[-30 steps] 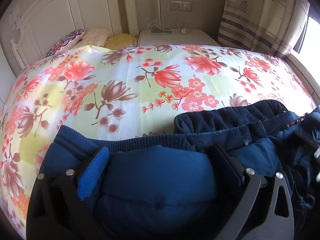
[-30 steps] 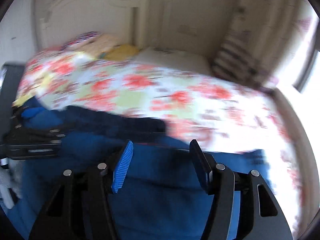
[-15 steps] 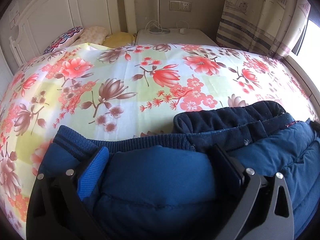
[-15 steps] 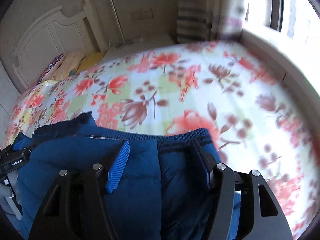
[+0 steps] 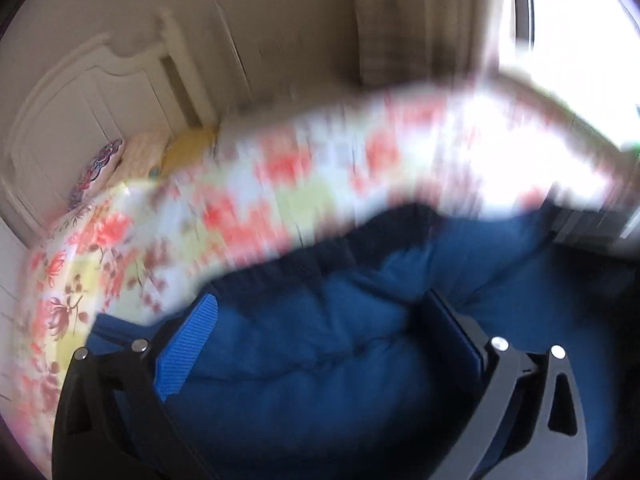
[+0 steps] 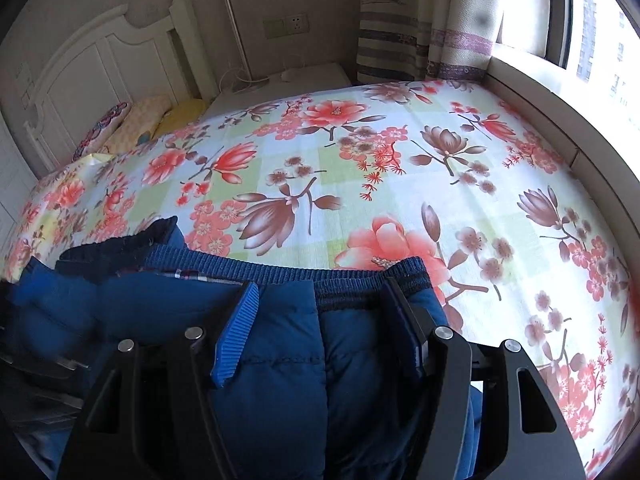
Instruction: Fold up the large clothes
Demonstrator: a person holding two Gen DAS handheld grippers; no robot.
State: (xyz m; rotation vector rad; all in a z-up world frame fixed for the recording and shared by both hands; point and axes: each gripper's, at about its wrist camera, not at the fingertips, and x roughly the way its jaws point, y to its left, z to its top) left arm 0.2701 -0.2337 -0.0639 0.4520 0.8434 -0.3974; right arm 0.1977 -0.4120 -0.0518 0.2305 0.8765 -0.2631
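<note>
A padded blue jacket (image 6: 280,380) with a ribbed dark hem (image 6: 344,276) lies at the near edge of the floral bedsheet (image 6: 360,184). My right gripper (image 6: 320,292) is shut on the jacket just behind the hem, with the padding bulging between its blue pads (image 6: 236,332). In the blurred left wrist view, my left gripper (image 5: 320,304) is shut on another thick fold of the jacket (image 5: 312,360). More of the jacket trails off to the right there. A dark collar or cuff (image 6: 120,244) is bunched at the left of the right wrist view.
The bed has a white headboard (image 6: 100,64) with pillows (image 6: 140,120) at the far left. A white nightstand (image 6: 288,76) with cables stands behind it. A striped curtain (image 6: 400,20) and a window ledge (image 6: 560,112) run along the right side.
The left wrist view has swung sideways and rolled, and is now blurred, with the jacket still in the jaws. The right gripper swung toward the window earlier and now holds still.
</note>
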